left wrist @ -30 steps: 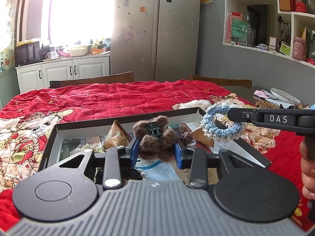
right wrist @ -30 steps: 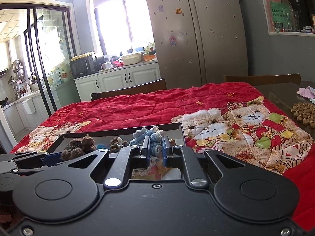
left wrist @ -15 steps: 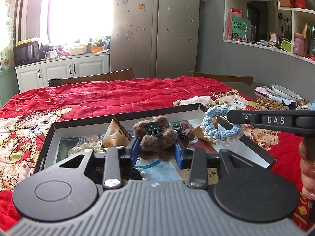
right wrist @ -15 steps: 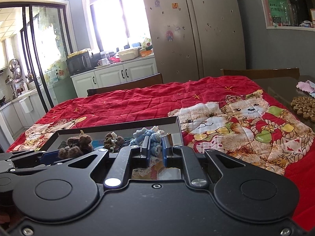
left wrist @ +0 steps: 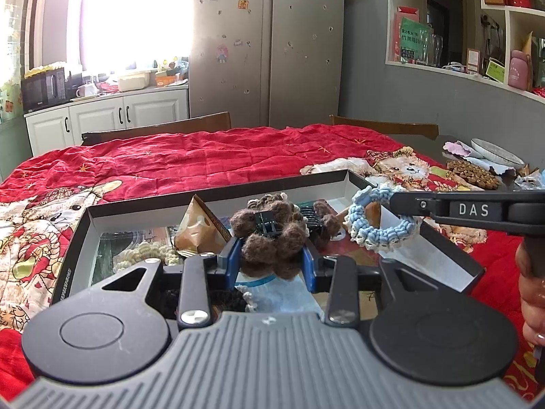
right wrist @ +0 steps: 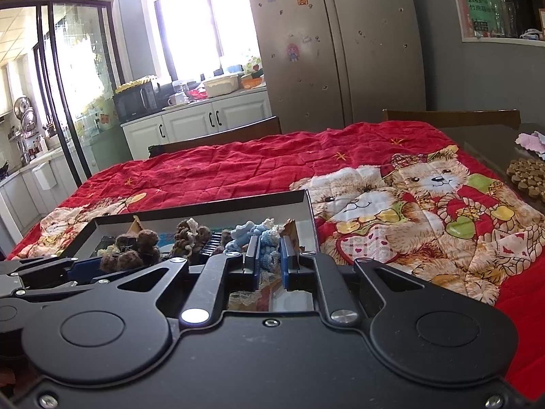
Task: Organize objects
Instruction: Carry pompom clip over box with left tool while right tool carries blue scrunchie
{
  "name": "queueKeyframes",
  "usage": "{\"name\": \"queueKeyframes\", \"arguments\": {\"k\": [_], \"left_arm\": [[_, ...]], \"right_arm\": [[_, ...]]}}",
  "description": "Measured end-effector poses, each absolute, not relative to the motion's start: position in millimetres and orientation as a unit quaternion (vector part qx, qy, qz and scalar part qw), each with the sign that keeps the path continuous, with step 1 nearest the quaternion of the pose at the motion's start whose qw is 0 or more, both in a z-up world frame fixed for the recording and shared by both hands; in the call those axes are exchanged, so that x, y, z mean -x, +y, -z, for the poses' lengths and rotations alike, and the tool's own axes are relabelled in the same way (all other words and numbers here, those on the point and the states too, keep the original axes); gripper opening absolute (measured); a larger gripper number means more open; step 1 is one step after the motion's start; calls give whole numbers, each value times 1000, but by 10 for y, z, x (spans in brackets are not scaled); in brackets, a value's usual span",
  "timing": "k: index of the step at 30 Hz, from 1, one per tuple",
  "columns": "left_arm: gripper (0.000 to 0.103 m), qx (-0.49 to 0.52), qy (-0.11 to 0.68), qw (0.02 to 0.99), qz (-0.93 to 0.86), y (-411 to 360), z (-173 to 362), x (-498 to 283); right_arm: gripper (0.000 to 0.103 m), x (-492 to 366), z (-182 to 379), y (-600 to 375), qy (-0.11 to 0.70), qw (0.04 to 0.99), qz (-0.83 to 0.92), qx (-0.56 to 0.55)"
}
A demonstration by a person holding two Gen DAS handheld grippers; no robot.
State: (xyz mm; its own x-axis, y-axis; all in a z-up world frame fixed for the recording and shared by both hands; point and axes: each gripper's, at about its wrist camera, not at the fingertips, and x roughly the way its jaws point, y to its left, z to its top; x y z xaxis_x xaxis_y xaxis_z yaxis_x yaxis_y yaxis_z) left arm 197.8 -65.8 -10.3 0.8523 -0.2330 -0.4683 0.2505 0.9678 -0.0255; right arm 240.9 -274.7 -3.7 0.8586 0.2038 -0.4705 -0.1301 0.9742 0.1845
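Left tool point(left wrist: 270, 260) is clamping a brown fuzzy hair clip point(left wrist: 272, 238) above the black tray point(left wrist: 76, 248). Right tool point(right wrist: 269, 260) is pinching a blue crocheted ring point(left wrist: 381, 225) over the tray's right end, on the red-quilted counter point(left wrist: 204, 160).

black left tool point(left wrist: 269, 259) with blue pads, silver screws; right tool point(right wrist: 267, 264) marked "das".
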Motion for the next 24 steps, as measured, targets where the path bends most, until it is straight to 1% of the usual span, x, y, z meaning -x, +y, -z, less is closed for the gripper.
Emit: {"name": "queueKeyframes", "arguments": {"k": [12, 24], "left_arm": [[41, -26, 261, 957, 125, -686, 172, -2004], [41, -34, 275, 953, 122, -703, 225, -2034]], "right_arm": [[12, -2482, 165, -2678, 279, 954, -89, -58], [12, -2515, 208, -2651, 289, 953, -82, -41]]}}
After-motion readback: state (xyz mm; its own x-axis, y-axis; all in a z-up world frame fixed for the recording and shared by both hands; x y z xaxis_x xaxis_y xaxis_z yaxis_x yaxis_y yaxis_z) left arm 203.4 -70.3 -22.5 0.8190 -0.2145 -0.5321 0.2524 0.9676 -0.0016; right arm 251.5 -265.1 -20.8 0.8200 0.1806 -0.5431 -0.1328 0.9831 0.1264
